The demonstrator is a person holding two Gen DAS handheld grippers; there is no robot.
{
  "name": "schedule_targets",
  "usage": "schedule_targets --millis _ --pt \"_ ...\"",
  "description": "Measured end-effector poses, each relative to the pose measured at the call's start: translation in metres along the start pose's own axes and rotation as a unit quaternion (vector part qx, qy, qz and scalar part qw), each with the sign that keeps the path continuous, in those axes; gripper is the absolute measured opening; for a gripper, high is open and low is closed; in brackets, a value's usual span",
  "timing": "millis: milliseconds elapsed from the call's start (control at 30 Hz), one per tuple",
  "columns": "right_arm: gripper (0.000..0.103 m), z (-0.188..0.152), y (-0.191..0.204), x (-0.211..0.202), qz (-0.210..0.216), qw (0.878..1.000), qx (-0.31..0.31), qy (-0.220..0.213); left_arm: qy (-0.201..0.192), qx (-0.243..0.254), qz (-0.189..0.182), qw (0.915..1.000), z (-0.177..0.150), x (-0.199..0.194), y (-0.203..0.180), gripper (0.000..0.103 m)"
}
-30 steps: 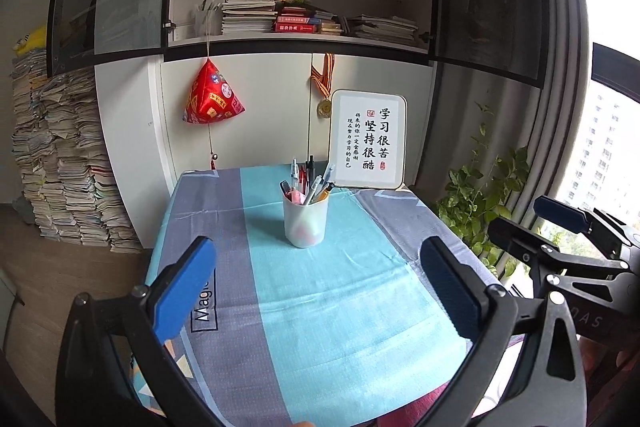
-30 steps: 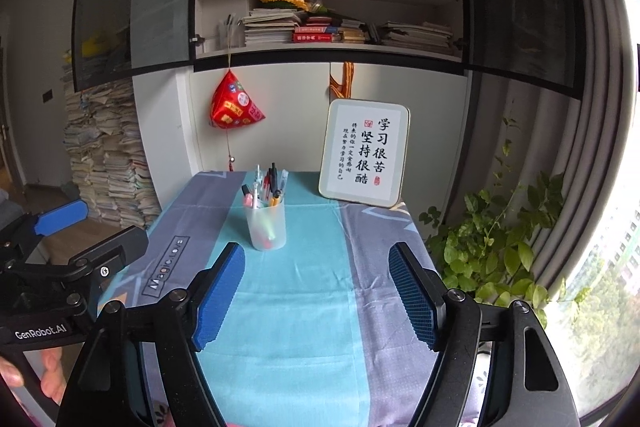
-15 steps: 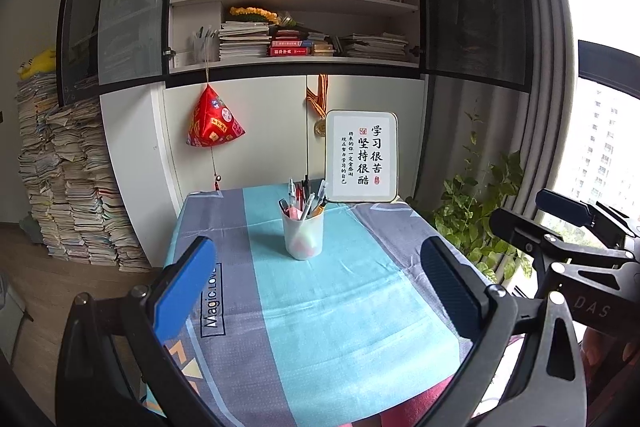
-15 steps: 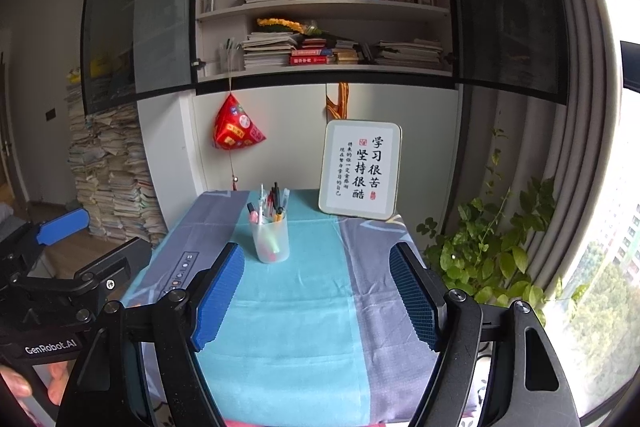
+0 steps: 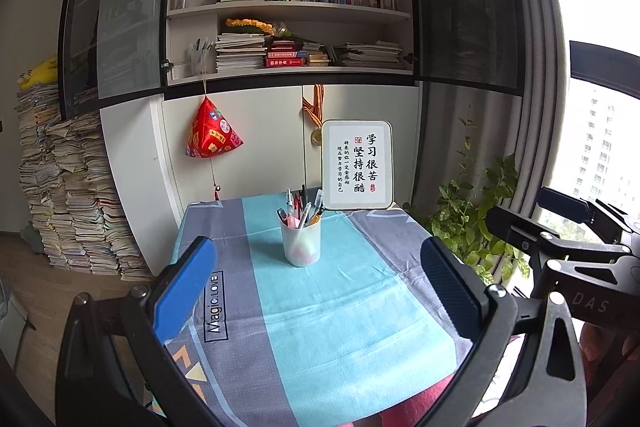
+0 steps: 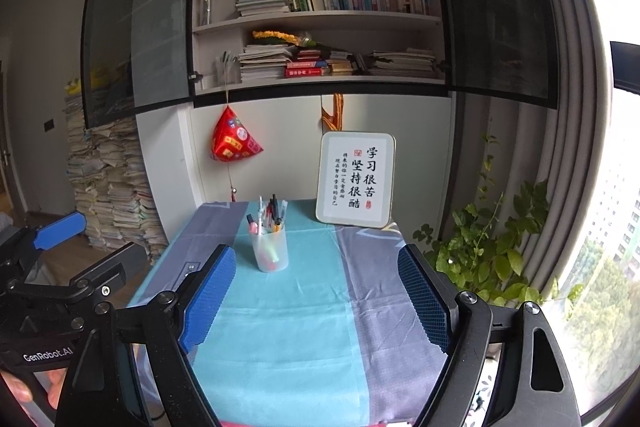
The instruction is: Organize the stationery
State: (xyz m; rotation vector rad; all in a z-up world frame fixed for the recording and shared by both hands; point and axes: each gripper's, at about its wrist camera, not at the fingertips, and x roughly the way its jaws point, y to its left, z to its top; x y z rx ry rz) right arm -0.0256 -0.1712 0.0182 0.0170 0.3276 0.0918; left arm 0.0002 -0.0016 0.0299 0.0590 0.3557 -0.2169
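While tilted slightly down, both gripper (image 5: pixel 316 291) (image 6: pixel 316 301) jaws gape.

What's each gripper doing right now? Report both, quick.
Left gripper: open, holding nothing.
Right gripper: jaws opening, nothing between them; the pen cup stands untouched on the table.

Translucent frosted plastic cup (image 5: pixel 301 243); matt woven tablecloth (image 5: pixel 344 327); textured blue rubbery fingers (image 6: pixel 208 301); glossy framed sign (image 5: pixel 357 164).
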Motion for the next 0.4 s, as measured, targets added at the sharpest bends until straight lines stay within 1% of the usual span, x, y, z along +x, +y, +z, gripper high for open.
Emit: schedule_targets --millis 400 --pt "0.084 -0.0012 0.0044 0.0014 0.002 1.000 -0.002 0.002 -0.001 0.003 0.003 1.0000 -0.0012 -0.0003 0.0000 0.102"
